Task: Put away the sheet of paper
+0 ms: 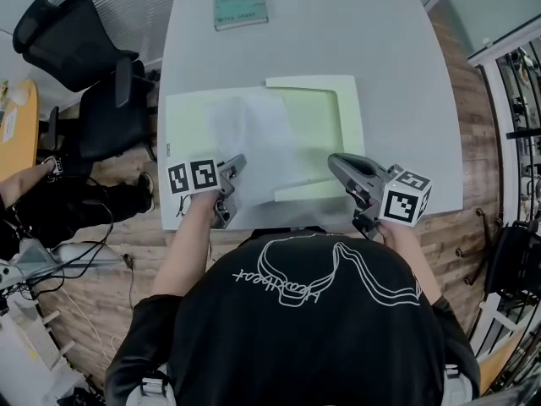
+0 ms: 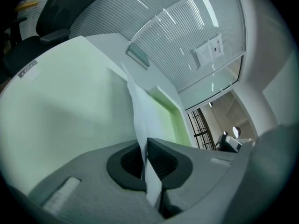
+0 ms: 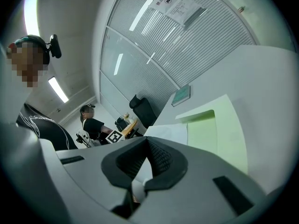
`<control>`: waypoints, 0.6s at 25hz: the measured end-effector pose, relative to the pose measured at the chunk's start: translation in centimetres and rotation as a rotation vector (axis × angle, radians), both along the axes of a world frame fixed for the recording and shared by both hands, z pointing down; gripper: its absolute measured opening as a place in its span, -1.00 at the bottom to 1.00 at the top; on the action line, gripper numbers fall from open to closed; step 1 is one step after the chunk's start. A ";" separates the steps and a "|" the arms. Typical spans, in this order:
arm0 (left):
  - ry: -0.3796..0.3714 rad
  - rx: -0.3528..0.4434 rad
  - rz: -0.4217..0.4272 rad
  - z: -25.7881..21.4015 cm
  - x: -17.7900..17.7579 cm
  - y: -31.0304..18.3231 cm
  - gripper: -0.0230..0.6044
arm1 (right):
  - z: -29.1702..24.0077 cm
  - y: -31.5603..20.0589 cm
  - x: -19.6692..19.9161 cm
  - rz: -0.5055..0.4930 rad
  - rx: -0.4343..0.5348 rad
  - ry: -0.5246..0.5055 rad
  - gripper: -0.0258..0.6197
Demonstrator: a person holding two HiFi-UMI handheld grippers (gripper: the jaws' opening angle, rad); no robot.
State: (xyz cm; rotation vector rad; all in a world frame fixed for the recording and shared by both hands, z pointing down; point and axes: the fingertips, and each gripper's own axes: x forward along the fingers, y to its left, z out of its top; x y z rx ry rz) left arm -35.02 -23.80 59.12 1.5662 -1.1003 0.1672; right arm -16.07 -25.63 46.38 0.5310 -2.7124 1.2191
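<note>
A white sheet of paper (image 1: 254, 142) lies partly lifted over an open pale green folder (image 1: 321, 117) on the white table (image 1: 338, 32). My left gripper (image 1: 239, 163) is shut on the sheet's near-left corner. In the left gripper view the paper (image 2: 140, 106) rises on edge out of the closed jaws (image 2: 145, 143), above the green folder (image 2: 70, 92). My right gripper (image 1: 334, 159) hovers over the folder's near-right part. Its jaws (image 3: 145, 141) meet at the tips, with the sheet (image 3: 166, 132) and folder (image 3: 219, 129) beyond them.
A teal book (image 1: 240, 1) lies at the table's far edge. Black office chairs (image 1: 76, 49) stand to the left of the table, where another person (image 1: 51, 193) sits. The table's near edge is right against my body.
</note>
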 end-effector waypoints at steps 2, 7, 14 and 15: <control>-0.002 -0.004 0.004 0.2 0.6 -0.3 -0.89 | 0.0 -0.1 0.4 0.004 -0.001 -0.002 -0.89; 0.007 -0.017 0.026 0.5 2.7 -1.3 -0.89 | 0.3 -0.2 1.6 0.024 -0.010 -0.008 -0.89; 0.014 -0.034 0.060 1.2 5.4 -2.9 -0.89 | 0.6 -0.7 3.5 0.055 -0.017 -0.003 -0.89; 0.016 -0.041 0.060 1.4 5.7 -3.0 -0.89 | 0.7 -0.7 3.7 0.059 -0.019 -0.007 -0.89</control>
